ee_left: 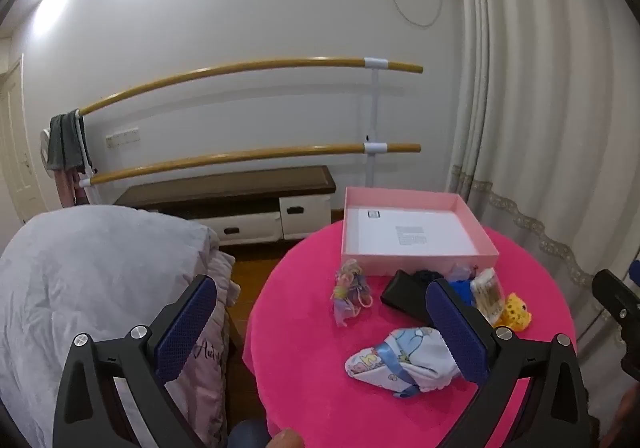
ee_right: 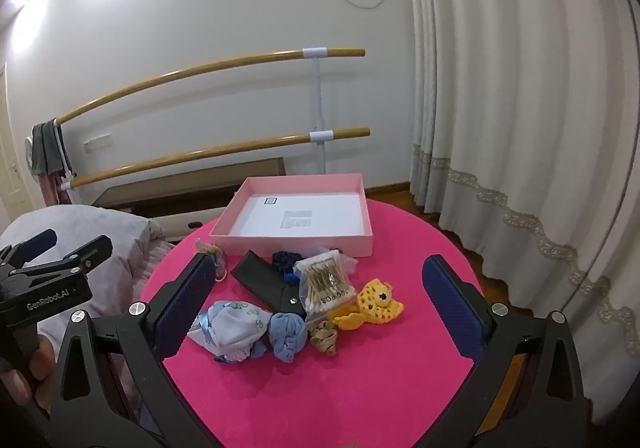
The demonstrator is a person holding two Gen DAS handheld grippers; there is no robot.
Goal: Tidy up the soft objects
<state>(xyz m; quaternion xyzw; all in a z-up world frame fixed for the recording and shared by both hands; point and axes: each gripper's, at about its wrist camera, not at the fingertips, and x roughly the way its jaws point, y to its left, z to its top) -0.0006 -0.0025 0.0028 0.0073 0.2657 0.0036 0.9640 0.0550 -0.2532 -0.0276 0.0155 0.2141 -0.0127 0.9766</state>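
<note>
A round pink table [ee_right: 360, 388] holds a pile of small things, and a pink box [ee_right: 296, 238] sits at the far side with nothing inside it. The left gripper [ee_left: 320, 328] is spread wide and holds nothing. The right gripper [ee_right: 316, 308] is spread wide too, up above the pile, and it holds nothing. The soft things lie close together in front of the box: a white baby cloth [ee_right: 236, 328] with a blue ribbon, a blue sock ball [ee_right: 288, 336] touching it, a tan hair tie [ee_right: 324, 336], a yellow knit toy [ee_right: 374, 302] and a bunch of hair ties [ee_left: 350, 292] off to the left. A bag of cotton swabs [ee_right: 324, 280] and a black case [ee_right: 264, 282] are mixed in. Because they touch, I think a grab could catch two things at once, or push the case along. The ribbon could slip loose, and a small tie could drop from the fingers before it gets to the box.
</note>
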